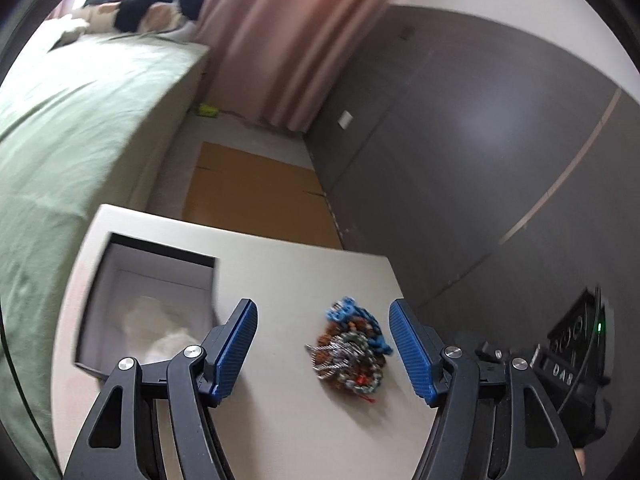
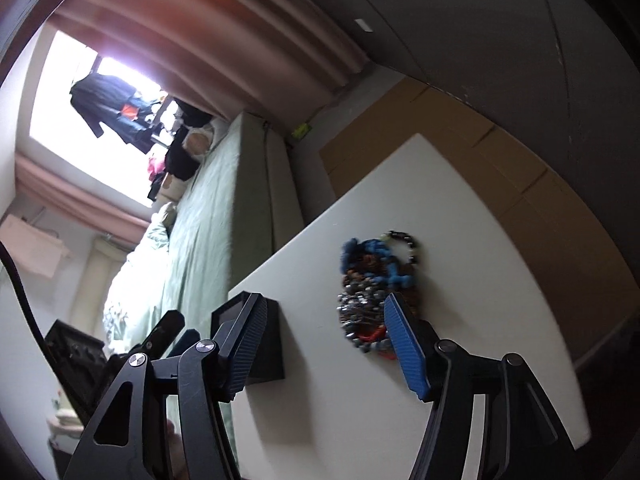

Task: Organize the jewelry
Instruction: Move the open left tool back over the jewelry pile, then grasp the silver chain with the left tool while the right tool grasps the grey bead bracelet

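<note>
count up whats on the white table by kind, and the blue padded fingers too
tangled pile of beaded jewelry, blue, brown and silver: 1
open dark-rimmed box with a pale lining: 1
blue ribbed finger pads, left gripper: 2
blue ribbed finger pads, right gripper: 2
total: 6
The pieces in the pile are too tangled and blurred to count separately.

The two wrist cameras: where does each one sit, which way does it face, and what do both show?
Left wrist: sits on the left gripper, looks down at the table, the open box and the jewelry pile; its open fingers show.
Right wrist: sits on the right gripper, tilted, faces the same table with the bed behind; its open fingers show.
Shared: table, jewelry pile, box, bed.
</note>
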Tool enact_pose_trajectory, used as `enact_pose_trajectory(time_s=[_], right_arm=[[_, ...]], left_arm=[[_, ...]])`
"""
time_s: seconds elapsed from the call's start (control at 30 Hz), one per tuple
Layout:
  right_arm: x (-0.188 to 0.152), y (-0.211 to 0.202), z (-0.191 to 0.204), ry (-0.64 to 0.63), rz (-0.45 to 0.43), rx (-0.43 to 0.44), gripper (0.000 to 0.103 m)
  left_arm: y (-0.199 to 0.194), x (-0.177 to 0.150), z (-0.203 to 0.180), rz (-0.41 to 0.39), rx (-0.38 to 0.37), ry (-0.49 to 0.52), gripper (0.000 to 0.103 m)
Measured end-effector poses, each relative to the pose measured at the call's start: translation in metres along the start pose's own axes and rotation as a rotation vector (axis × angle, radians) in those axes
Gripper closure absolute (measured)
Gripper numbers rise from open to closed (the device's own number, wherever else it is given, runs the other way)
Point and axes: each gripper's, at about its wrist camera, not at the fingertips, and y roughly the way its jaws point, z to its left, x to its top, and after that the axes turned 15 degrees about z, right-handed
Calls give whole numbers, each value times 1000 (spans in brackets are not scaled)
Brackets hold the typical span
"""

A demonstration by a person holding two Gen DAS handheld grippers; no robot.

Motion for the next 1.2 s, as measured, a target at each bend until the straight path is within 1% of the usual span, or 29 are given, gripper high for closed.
enact_pose_trajectory(time_s=[0.13,0.27,0.37,0.43,0.53,0.6,0.67,0.8,0.83,0.93,1.13,1.2], right_arm=[[5,-4,-18,31,13,-13,41],[8,-6,-34,85,17,-17,41],[11,-8,-46,136,26,1,41],[12,-9,-53,168,34,26,41],[15,-9,-58,191,39,41,41],[17,-7,-63,203,44,38,41],[18,-6,-67,220,50,36,41],[20,-6,-73,243,56,46,41],[21,-7,-74,245,55,46,41],[22,-9,-76,252,54,51,41],[23,-6,-78,257,70,56,41],[24,-5,-78,254,73,51,41]], left_arm=[[20,-4,-13,22,9,33,35],[43,-7,-24,66,23,68,43],[60,-12,-29,93,53,96,44],[71,-13,-33,108,77,120,44],[87,-15,-40,126,127,164,46],[97,-17,-42,149,151,185,52],[106,-18,-42,176,174,199,56],[123,-22,-46,212,242,244,56],[126,-22,-46,215,256,252,56],[133,-25,-54,201,353,297,56],[140,-22,-60,210,371,336,56],[140,-22,-59,205,366,335,57]])
